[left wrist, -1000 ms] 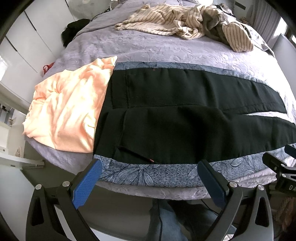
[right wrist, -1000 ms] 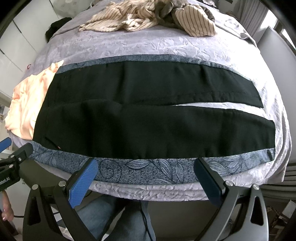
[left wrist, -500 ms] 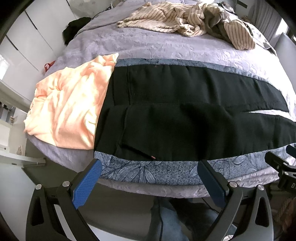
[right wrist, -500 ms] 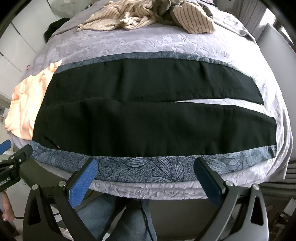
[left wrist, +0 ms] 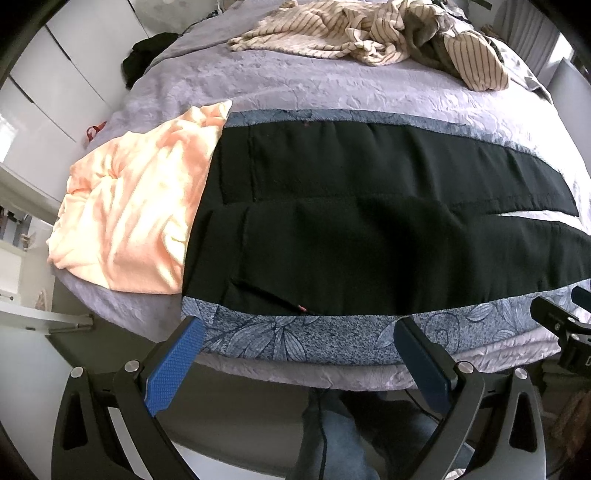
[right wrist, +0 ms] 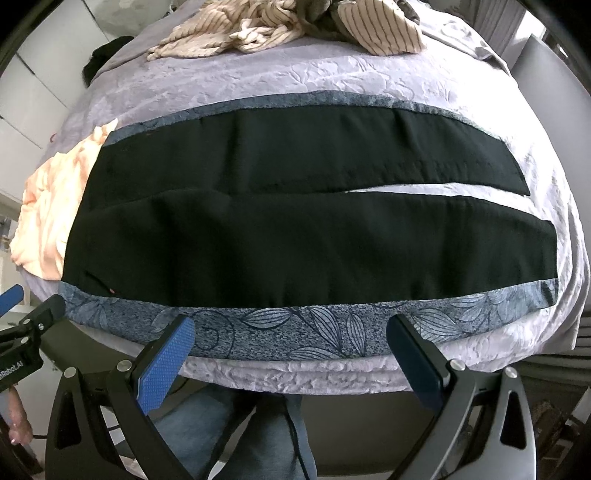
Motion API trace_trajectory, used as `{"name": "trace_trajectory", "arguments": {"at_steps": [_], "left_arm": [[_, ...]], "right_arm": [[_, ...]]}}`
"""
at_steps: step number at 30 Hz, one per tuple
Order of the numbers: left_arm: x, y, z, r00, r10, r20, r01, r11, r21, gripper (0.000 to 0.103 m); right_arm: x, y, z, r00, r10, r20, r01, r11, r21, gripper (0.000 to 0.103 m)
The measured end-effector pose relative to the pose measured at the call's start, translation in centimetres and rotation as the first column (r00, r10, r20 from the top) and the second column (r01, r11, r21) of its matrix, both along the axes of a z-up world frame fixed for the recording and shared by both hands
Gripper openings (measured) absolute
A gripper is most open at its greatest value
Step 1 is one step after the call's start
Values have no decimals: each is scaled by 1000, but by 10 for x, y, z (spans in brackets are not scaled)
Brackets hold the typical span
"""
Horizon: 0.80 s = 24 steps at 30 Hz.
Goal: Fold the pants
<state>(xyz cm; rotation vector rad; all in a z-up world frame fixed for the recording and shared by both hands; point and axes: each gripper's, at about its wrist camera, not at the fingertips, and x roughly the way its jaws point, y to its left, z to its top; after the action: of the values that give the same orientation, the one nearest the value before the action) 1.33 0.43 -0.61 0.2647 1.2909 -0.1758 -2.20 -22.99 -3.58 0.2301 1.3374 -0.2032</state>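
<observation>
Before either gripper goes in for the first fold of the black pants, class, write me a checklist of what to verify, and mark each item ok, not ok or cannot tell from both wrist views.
1. Left gripper open and empty: ok.
2. Right gripper open and empty: ok.
3. Black pants spread flat, both legs laid out side by side: ok.
4. Near edge of the pants free to grasp, nothing lying on it: ok.
5. Waist end free of the peach garment: cannot tell; the two meet or overlap there.
6. Striped clothes away from the fold area: ok, they lie at the far side of the bed.
</observation>
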Motion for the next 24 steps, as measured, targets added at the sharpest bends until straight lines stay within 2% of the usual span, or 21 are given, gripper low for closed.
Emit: {"name": "trace_trajectory", "arguments": {"at_steps": [11,17,19,21,23,24], "left_arm": [[-2,-4,-11,1000,3,-24,-3,1000,12,103],[-2,-3,-20,999,10,-36,-10,1000,2,103],[0,1,-24,999,18,-31,-19,999,-28,103],[3,7,-29,999,31,-27,-32,997,-66,103],[7,19,-38,998,49,-38,-54,989,-136,103],[9,25,-42,997,54,-47,-61,984,-166,103]], "right_arm": [[1,-3,-8,1000,1,-17,-1,1000,14,103],[2,-7,-13,1000,-7,-10,7,998,55,103],[2,-10,-16,1000,-14,4,13,995,101,103],[3,-14,-22,999,-25,28,19,983,185,103],[4,-21,-31,997,-48,62,25,945,326,103],[2,-26,-38,995,-67,75,31,914,406,103]]}}
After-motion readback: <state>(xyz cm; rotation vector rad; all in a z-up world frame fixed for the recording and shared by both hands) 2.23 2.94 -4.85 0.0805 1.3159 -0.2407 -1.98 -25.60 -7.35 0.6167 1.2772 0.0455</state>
